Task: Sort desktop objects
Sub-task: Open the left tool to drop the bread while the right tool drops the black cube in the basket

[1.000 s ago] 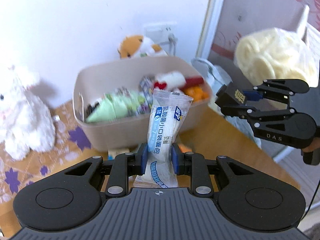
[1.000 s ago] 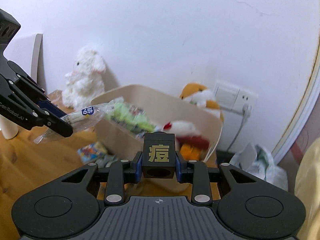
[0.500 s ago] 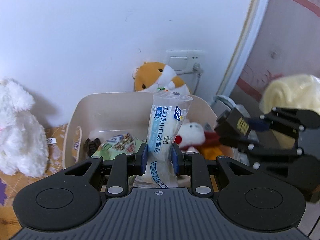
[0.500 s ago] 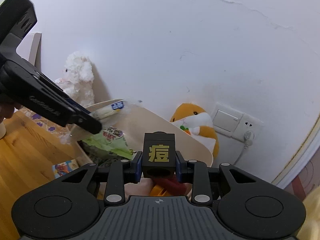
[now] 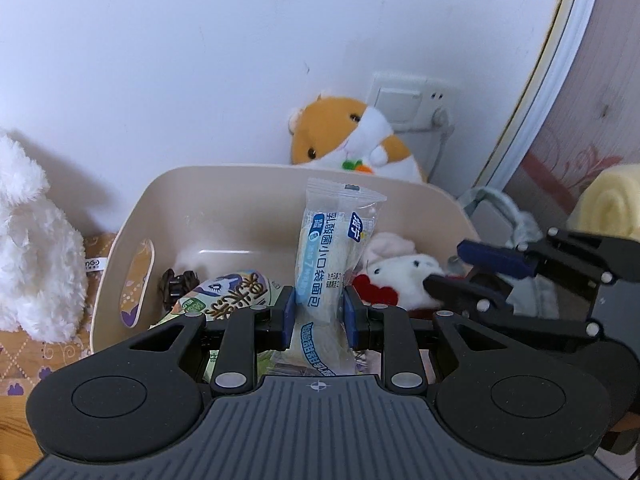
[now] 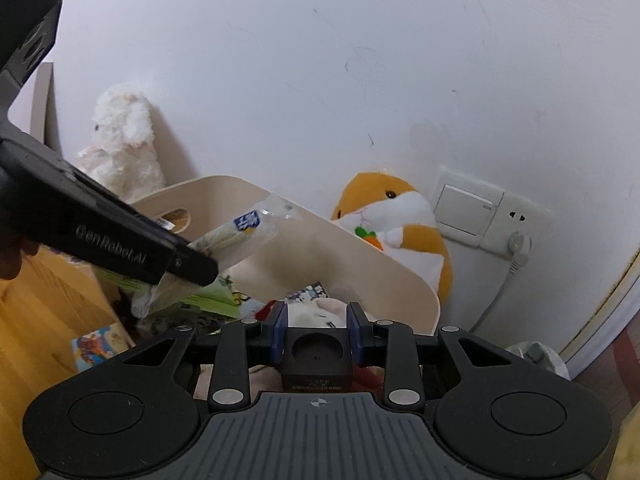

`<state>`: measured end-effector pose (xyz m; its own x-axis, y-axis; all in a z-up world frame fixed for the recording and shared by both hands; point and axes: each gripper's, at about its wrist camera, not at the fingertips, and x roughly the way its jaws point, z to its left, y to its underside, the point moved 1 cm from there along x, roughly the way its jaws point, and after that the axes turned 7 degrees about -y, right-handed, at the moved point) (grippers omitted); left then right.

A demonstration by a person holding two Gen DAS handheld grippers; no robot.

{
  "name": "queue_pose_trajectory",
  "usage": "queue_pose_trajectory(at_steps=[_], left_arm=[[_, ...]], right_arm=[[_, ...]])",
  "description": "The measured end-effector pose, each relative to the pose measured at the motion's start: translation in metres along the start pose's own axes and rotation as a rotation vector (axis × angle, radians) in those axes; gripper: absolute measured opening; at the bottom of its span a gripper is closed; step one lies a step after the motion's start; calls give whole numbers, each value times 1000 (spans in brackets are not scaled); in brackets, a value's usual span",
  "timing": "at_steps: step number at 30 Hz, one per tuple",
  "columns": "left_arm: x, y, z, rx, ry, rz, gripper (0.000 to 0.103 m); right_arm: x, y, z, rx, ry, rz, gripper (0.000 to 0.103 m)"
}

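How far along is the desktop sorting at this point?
Done: the bin already holds a green snack bag, a black clip and a small white plush.
In hand: the left tool grips a bread packet above the bin, and the right tool grips a black cube at its near edge; neither is released.
Left: a colourful packet lies on the table outside the bin.
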<state>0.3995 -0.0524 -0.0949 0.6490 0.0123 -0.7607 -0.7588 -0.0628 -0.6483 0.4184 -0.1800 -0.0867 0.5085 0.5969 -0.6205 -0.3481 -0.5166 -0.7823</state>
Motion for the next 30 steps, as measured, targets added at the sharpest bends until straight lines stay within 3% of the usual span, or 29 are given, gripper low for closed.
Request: queue_pose_trajectory(at_steps=[7, 10, 12, 14, 17, 19, 23, 30], left_arm=[[12, 3, -3, -13, -18, 53, 29], [9, 2, 0, -25, -30, 41, 53], [4, 0, 2, -37, -41, 21, 67], [2, -2, 4, -45, -49, 18, 71], [-4, -2, 7, -36, -63, 8, 73], [-10, -2, 9, -22, -83, -19, 73], [-24, 0, 14, 19, -99, -56, 76], [-48, 10, 40, 43, -104, -89, 79]], right_arm=[[11, -5, -5, -1, -10, 22, 29], [13, -6, -3, -26, -14, 33, 29], [15, -8, -1, -40, -21, 38, 40], [14, -10, 1, -53, -39, 40, 52], [11, -13, 6, -78, -58, 32, 74], [6, -15, 9, -87, -54, 21, 78], [-8, -16, 14, -88, -40, -17, 103], [-43, -10, 23, -44, -26, -79, 103]])
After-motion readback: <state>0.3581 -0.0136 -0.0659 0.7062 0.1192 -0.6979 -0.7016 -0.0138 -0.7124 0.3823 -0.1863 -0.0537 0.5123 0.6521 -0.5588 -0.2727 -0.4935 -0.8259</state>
